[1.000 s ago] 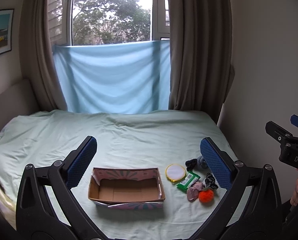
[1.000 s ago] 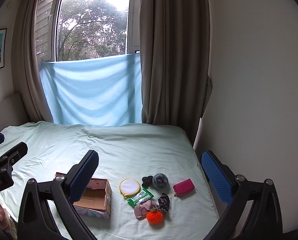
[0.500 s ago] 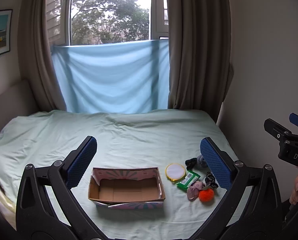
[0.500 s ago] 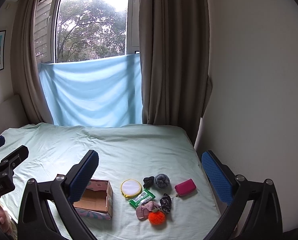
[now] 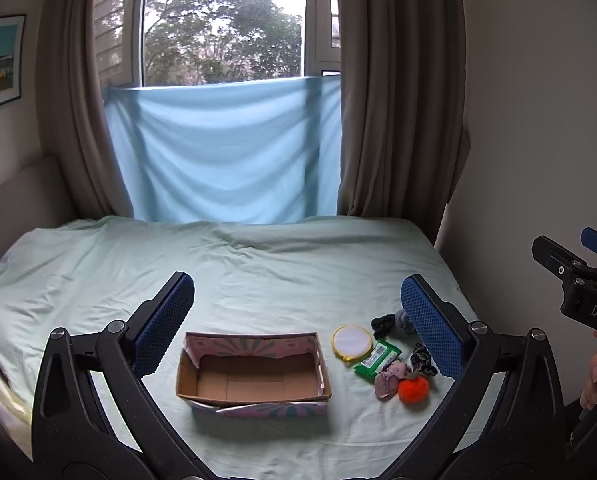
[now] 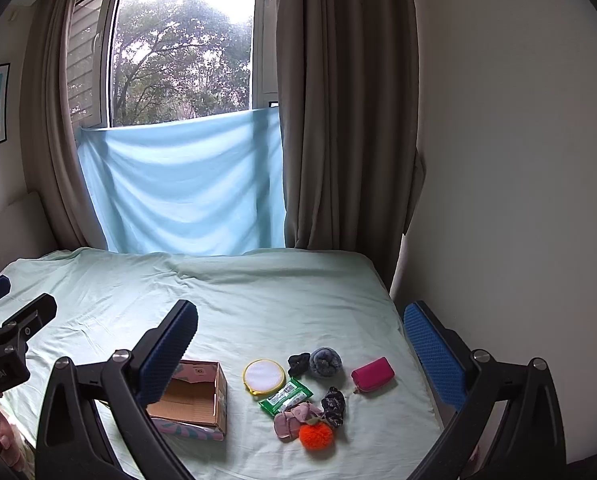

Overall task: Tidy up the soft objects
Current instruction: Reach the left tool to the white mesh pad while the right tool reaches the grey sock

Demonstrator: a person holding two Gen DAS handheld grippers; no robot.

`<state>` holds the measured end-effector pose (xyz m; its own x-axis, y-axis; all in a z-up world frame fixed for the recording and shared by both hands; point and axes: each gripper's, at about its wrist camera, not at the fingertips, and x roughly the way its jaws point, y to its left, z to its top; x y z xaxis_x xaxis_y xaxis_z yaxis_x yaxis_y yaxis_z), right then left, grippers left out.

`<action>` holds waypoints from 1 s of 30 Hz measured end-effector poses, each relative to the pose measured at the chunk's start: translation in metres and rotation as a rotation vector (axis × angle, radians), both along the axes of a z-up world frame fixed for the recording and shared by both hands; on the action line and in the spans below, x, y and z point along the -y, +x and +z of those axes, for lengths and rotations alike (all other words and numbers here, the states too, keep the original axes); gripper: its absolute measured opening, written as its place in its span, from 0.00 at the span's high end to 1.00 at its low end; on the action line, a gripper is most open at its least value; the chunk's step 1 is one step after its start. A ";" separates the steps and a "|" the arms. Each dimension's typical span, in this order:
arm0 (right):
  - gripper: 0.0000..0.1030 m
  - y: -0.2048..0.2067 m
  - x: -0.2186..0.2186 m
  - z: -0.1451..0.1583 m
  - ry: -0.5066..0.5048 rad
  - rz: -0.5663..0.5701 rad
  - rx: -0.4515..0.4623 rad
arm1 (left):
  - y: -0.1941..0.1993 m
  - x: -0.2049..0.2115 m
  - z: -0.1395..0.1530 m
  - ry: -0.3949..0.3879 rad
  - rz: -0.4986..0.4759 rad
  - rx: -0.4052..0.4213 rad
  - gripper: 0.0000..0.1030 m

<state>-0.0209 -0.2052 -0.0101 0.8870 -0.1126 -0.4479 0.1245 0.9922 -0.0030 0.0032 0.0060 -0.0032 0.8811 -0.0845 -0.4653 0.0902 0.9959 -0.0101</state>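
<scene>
I see open pink-patterned cardboard box (image 5: 254, 374) on pale green bedsheet (image 5: 258, 272), nothing inside. Soft items in cluster just right of box: orange pom-pom (image 6: 316, 436), round yellow-rimmed white pad (image 6: 264, 375), magenta pouch (image 6: 373, 374). My left gripper (image 5: 296, 322) and right gripper (image 6: 300, 350) both spread wide, holding nothing, above bed

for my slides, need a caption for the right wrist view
Open right gripper above a bed with an empty cardboard box beside scattered soft items.
</scene>
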 end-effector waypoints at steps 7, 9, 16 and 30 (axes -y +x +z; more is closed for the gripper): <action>0.00 0.005 0.003 0.000 0.003 -0.001 -0.012 | 0.013 0.006 -0.004 -0.012 -0.006 -0.031 0.00; 0.00 0.009 0.006 -0.001 0.004 0.000 -0.020 | 0.020 0.010 -0.009 -0.022 -0.008 -0.048 0.00; 0.00 0.046 0.036 -0.021 -0.008 0.014 -0.075 | 0.061 0.043 -0.040 -0.040 0.004 -0.117 0.00; 0.00 0.155 0.095 -0.134 -0.009 0.053 -0.202 | 0.168 0.132 -0.193 0.018 -0.029 -0.284 0.00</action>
